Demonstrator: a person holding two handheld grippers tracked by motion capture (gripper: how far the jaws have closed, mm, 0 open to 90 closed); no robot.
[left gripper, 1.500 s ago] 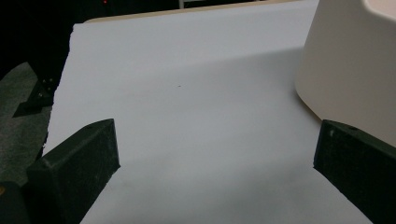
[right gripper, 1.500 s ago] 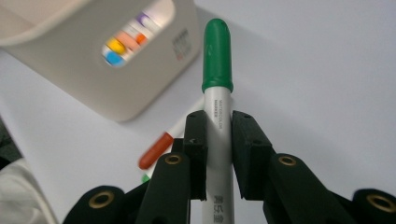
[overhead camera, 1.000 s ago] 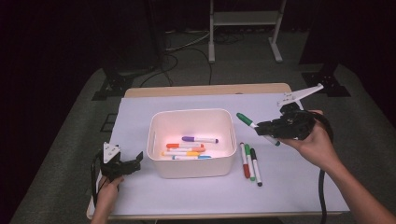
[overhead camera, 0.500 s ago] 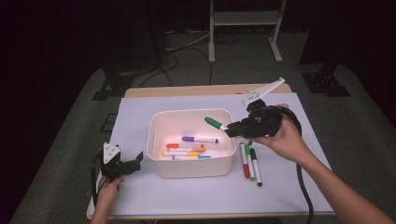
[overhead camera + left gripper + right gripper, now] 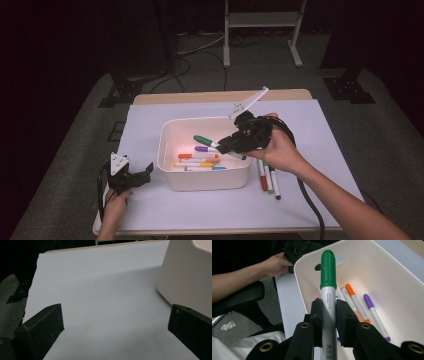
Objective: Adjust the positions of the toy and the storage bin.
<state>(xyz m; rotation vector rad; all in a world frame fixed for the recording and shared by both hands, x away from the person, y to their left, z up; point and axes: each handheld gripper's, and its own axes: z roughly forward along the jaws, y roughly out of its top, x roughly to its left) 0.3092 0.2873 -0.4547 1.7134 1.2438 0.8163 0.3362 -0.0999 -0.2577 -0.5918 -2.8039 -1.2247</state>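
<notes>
Your right gripper [image 5: 231, 143] pinches the green-capped marker [image 5: 204, 141] over the white bin [image 5: 205, 181], the marker's long axis pointing toward the table's left edge. Your left gripper [image 5: 145, 173] rests spread beside the bin's left wall.

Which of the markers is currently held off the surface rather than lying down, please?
The green-capped marker, clamped in the right tool above the white bin; the others lie inside it or on the table.

Right tongs [image 5: 226, 145] clamped and raised, left tongs [image 5: 142, 173] agape, low.
</notes>
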